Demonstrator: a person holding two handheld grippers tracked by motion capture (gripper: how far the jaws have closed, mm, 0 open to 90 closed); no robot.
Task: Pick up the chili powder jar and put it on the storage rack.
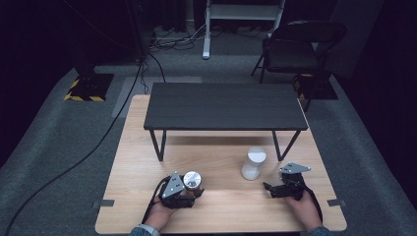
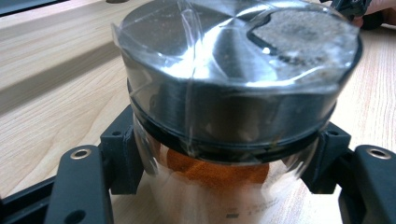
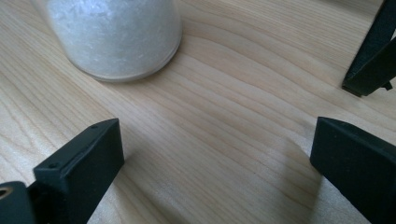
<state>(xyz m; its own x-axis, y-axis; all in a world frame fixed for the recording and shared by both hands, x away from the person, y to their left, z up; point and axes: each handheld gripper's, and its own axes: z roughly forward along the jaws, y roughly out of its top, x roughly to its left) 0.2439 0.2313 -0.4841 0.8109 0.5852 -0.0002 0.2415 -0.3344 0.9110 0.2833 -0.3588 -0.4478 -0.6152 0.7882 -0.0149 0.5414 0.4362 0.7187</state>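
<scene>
Left claw (image 1: 193,191) clamped on upright metal-lidded spice jar (image 1: 192,181); right claw (image 1: 268,188) wide and empty, white salt jar (image 1: 253,163) standing just ahead-left on surface (image 1: 221,216), nearer it.

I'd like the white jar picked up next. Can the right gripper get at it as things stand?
Probably yes: the right gripper has open, empty jaws, and only bare table lies between it and the white jar.

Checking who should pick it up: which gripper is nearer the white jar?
Right. The right gripper sits open just beside the white jar, not touching it; the left gripper is farther off, shut on the silver-lidded jar.
</scene>
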